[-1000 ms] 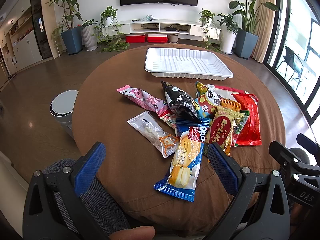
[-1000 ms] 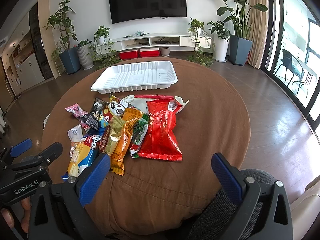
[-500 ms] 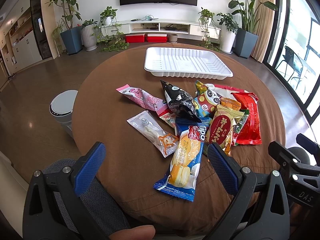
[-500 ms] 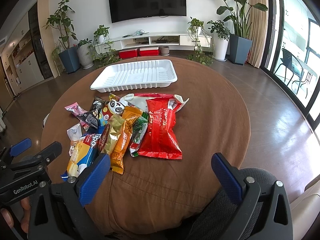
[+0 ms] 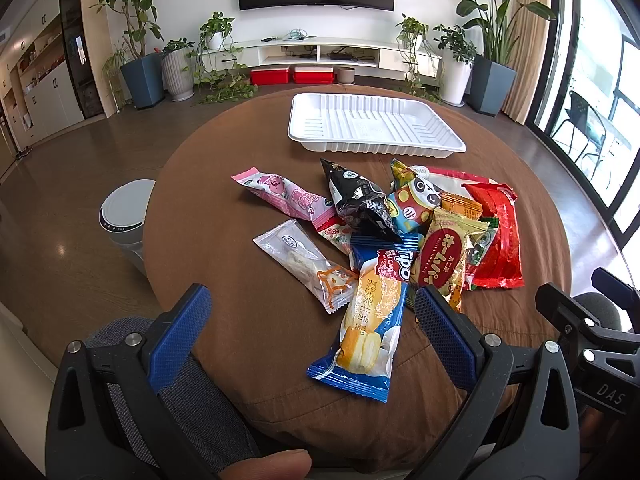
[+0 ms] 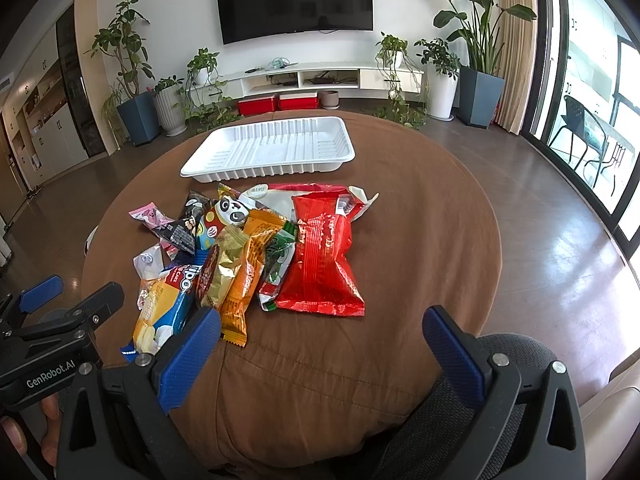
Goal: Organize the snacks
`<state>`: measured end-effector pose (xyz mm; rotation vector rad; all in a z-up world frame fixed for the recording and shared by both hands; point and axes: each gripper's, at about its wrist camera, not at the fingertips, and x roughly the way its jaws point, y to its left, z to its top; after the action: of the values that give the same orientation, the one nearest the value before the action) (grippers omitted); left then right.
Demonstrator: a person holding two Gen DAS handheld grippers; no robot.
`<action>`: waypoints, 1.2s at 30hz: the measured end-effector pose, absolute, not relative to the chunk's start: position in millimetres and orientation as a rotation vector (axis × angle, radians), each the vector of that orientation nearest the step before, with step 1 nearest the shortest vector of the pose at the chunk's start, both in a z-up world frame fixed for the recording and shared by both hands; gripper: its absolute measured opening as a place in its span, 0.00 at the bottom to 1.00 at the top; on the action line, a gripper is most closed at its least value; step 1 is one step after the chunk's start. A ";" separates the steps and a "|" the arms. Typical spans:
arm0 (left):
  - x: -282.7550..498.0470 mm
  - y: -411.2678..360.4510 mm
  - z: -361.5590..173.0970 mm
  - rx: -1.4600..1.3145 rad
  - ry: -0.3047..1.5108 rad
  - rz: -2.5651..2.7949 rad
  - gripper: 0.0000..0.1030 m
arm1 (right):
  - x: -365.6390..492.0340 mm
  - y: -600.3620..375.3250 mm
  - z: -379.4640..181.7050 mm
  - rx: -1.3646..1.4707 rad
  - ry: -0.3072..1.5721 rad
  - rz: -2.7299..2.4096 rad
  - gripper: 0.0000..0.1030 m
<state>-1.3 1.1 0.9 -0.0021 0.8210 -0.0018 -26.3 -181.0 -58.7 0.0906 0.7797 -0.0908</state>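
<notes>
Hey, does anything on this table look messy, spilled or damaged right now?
Nothing looks spilled or torn. The snack packets lie in a loose overlapping heap on the brown tablecloth, while the white tray behind them sits empty. Both the left gripper and right gripper are open, holding nothing.

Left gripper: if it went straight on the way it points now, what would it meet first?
Probably the blue Tipo cake pack, lying just ahead between the open fingers of the left gripper. Height above the table is unclear.

Both wrist views look forward from the near edge of the table (image 5: 248, 360), close and low, sharing the white tray (image 5: 376, 124) at upper centre.
</notes>
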 end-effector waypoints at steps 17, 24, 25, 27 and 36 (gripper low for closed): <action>0.5 13.2 3.9 -0.097 0.730 -0.213 1.00 | -32.9 -202.7 -70.1 0.257 0.803 -0.004 1.00; 0.8 23.2 9.8 -0.066 0.780 -0.244 1.00 | -36.3 -221.3 -62.7 0.434 0.732 0.131 1.00; 4.9 20.9 6.0 -0.031 0.810 -0.221 1.00 | -35.9 -221.4 -64.0 0.429 0.751 0.142 1.00; 14.9 12.6 -5.9 0.035 0.898 -0.188 1.00 | -32.9 -221.0 -64.8 0.395 0.821 0.154 1.00; 26.4 -16.7 -23.6 0.088 0.961 -0.326 1.00 | -23.7 -238.9 -71.1 0.435 0.917 0.134 0.91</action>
<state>26.4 -16.7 -23.6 0.0878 0.9608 -0.3264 -23.7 -238.9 -71.1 0.4352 0.9167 0.1342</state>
